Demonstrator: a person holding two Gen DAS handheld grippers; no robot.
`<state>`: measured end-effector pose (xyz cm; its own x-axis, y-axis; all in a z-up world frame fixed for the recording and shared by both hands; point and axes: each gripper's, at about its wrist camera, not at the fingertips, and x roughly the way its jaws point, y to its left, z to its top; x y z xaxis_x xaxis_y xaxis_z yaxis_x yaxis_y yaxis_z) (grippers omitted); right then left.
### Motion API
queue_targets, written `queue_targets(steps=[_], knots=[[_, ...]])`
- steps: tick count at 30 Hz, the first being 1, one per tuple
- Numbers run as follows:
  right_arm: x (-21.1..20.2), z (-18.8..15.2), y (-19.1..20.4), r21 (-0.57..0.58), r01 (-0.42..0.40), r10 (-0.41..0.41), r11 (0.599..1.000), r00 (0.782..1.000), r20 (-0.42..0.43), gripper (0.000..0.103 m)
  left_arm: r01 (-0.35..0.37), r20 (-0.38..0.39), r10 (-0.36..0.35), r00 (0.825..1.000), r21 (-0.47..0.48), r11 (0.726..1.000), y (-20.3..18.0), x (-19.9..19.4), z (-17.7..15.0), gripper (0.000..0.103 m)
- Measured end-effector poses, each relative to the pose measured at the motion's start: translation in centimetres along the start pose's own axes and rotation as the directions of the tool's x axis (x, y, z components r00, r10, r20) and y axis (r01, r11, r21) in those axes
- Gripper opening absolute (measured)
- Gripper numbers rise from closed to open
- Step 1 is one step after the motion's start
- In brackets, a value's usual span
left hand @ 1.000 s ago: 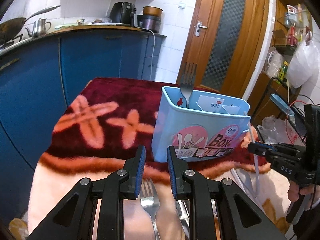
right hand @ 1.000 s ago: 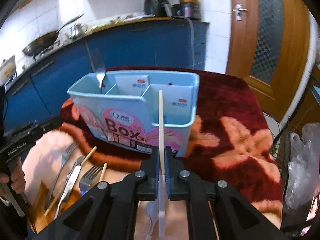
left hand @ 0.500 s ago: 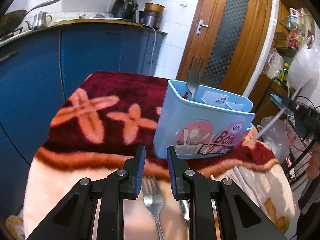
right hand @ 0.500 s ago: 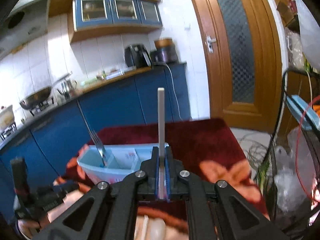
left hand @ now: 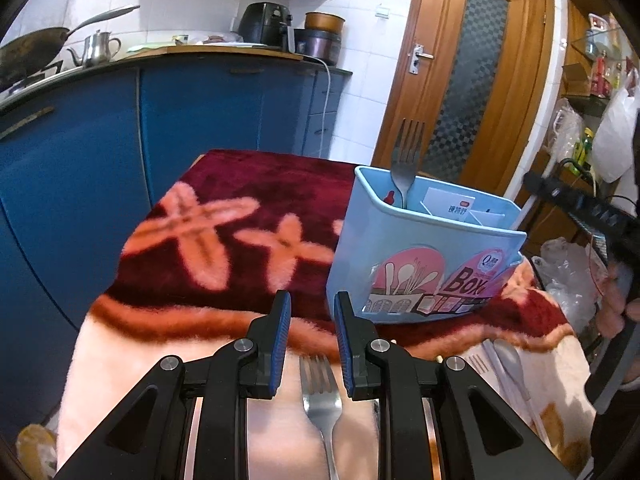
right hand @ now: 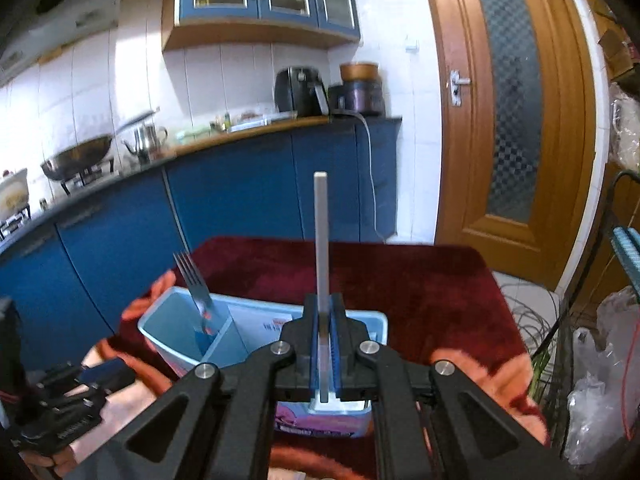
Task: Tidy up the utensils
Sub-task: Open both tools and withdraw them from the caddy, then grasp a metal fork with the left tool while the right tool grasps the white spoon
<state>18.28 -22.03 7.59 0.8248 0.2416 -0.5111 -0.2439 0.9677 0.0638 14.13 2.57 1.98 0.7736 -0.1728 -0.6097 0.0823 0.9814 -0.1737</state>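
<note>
Chopstick clamped upright in right gripper, long axis vertical, upper end well above the fingers, lower end out of sight behind them. Box directly below and just ahead of that gripper; right-hand compartment apparently beneath the stick, exact alignment not determinable. Judged next move: straight descent along the stick's axis. Fork standing tines-up in the left end compartment, leaning left. Left gripper part open, holding nothing, hovering over a second fork lying flat on the table, handle toward the gripper; spoon to its right. Right gripper nearer the box.
</note>
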Motion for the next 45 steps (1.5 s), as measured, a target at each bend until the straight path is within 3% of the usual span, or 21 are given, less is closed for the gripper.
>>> queue_targets(steps=[4, 8, 15, 21, 33, 37, 45], knots=[[1.0, -0.9, -0.5, 0.008, 0.038, -0.038, 0.999, 0.999, -0.009, 0.008, -0.006, -0.001, 0.006, 1.000, 0.003, 1.000, -0.2, -0.1, -0.1, 0.023], [0.4, -1.0, -1.6, 0.068, 0.016, -0.018, 0.998, 0.999, 0.031, 0.034, -0.010, -0.002, 0.010, 1.000, 0.006, 1.000, -0.3, -0.2, -0.2, 0.023], [-2.5, -0.5, -2.0, 0.083, 0.016, -0.026, 0.996, 0.993, 0.117, 0.038, -0.010, -0.006, 0.010, 1.000, 0.000, 1.000, -0.3, -0.3, -0.3, 0.023], [-4.9, -1.1, -2.3, 0.123, -0.016, -0.001, 0.992, 0.991, 0.133, 0.040, -0.012, -0.006, 0.012, 1.000, 0.003, 1.000, -0.4, -0.6, -0.4, 0.023], [-6.9, -4.7, -1.9, 0.164, -0.054, 0.058, 0.985, 0.998, -0.018, 0.042, -0.031, -0.016, 0.031, 0.999, 0.027, 0.999, -1.1, -2.7, -1.6, 0.023], [-7.1, -6.4, -1.7, 0.174, -0.065, 0.078, 0.983, 0.995, -0.067, 0.042, -0.037, -0.030, 0.038, 0.999, 0.030, 0.999, -1.0, -3.2, -2.3, 0.031], [-7.3, -9.2, -1.1, 0.183, -0.066, 0.091, 0.981, 0.987, -0.135, 0.045, -0.054, -0.084, 0.057, 0.995, 0.036, 0.998, -0.8, -3.4, -3.7, 0.032]])
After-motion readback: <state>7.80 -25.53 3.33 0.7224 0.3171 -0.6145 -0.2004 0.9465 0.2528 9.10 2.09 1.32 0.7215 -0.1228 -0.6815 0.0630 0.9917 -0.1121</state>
